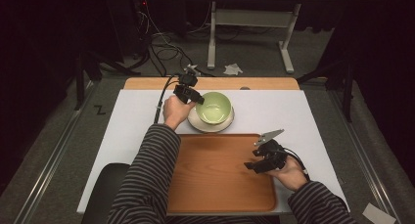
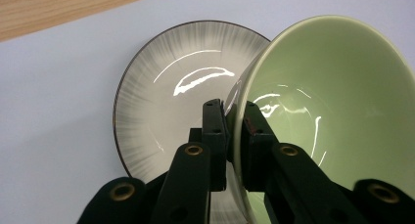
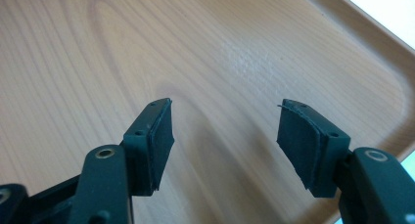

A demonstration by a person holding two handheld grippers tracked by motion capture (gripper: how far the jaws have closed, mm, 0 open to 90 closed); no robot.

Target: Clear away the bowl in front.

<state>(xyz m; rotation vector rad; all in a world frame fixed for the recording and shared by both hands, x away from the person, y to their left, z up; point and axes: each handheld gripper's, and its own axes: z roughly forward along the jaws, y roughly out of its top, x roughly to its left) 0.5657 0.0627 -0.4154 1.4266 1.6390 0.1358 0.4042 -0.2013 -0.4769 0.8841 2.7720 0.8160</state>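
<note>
Left fingers (image 2: 234, 131) pinch green bowl (image 2: 337, 111) rim, hiding part of plate (image 2: 161, 101); right fingers (image 3: 225, 136) spread over tray (image 3: 205, 48).

Both sleeves (image 1: 147, 180) are dark with thin pale stripes. Each hand-held gripper is black: the left hand-held gripper (image 2: 235, 119) has brass-coloured rivets and a black cable (image 1: 161, 99); the right hand-held gripper (image 3: 225, 136) has flat rubbery pads (image 3: 164, 136) and a grey three-cornered plate (image 1: 268, 136).

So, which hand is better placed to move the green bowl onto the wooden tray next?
The left. Its tool is already clamped on the green bowl's rim, above the plate. The right tool is open, holding nothing, over the wooden tray.
</note>
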